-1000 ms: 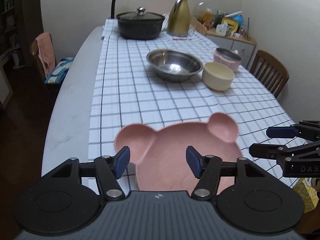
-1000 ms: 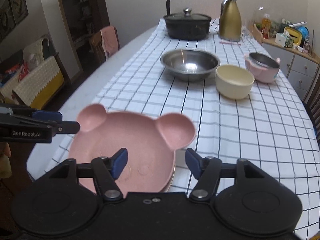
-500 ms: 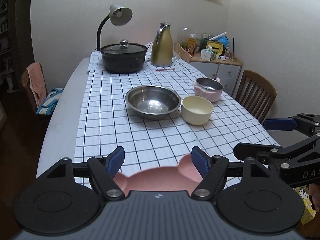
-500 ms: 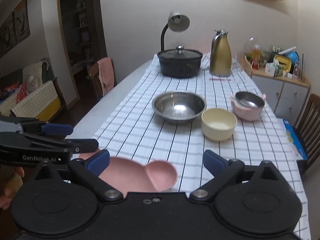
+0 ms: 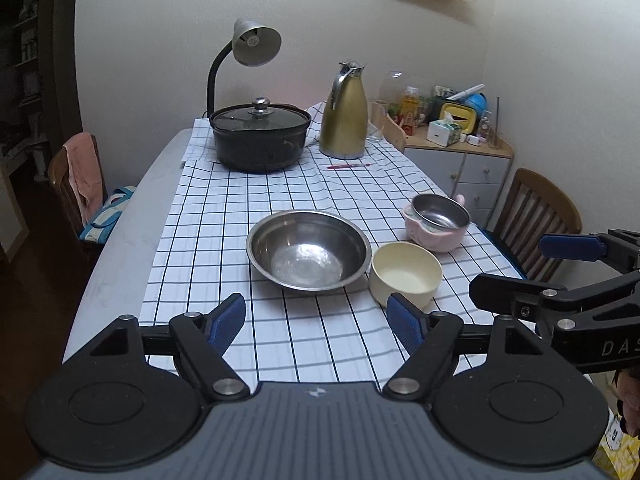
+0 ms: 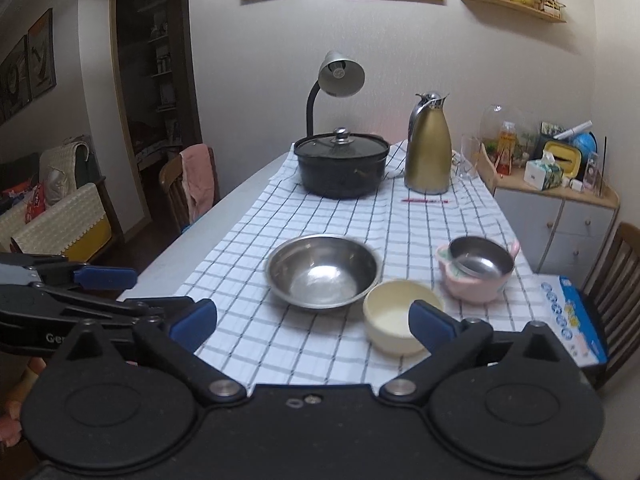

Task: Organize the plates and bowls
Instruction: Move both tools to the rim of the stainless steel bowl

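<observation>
I had both tools lifted and pulled back from the pink bear-shaped plate, which had sat right under them a second earlier and was now out of both views, presumably left at the near end of the desk below the steel bowl (image 5: 307, 249). The left tool (image 5: 316, 322) and right tool (image 6: 314, 322) had just been opening and stood wide with nothing between the jaws. I judged the plate placed; next came the cream bowl (image 5: 406, 272), touching the steel bowl's right side, with the pink bowl (image 5: 438, 220) just beyond it.

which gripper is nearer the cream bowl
Right. The right gripper has the cream bowl just beyond its right finger; the left gripper sits further left, the bowl ahead to its right.
</observation>
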Demonstrator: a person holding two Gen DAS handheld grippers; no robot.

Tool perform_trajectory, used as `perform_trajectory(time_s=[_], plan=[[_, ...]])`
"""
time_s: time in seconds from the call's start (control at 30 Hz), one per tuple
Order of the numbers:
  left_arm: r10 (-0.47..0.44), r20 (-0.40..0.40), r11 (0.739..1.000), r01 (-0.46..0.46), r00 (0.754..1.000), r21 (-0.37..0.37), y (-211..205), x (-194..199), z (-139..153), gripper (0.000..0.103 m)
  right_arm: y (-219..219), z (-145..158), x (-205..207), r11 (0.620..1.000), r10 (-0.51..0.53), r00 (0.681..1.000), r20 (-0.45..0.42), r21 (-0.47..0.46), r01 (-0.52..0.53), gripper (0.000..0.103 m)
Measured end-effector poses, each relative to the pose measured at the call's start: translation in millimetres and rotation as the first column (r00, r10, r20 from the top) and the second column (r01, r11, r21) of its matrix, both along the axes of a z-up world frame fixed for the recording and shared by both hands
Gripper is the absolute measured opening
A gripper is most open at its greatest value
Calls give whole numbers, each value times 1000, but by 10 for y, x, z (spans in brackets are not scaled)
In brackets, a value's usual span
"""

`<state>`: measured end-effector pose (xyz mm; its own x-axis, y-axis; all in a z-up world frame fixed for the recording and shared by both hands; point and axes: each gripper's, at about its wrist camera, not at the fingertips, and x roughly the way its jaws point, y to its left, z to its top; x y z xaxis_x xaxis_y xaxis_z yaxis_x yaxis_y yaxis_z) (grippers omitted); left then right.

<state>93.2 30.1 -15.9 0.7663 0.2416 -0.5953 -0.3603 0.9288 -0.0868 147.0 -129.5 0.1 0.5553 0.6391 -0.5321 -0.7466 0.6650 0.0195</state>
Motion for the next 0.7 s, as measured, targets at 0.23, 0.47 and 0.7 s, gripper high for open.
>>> perform_trajectory(time_s=[0.23, 0.47, 0.7], plan=[[82, -33, 996, -83, 996, -14, 112, 575, -45, 77, 135, -38, 688, 999, 15, 1000, -17, -43, -16, 103], [165, -49, 986, -166, 985, -5, 248, 1037, -164, 77, 308, -151, 1318, 998, 25, 999, -42, -56, -28, 103], [243, -78, 970, -243, 967, 4, 464, 1428, -347, 77, 565, -330, 1818, 995, 54, 997, -61, -78, -58, 102]])
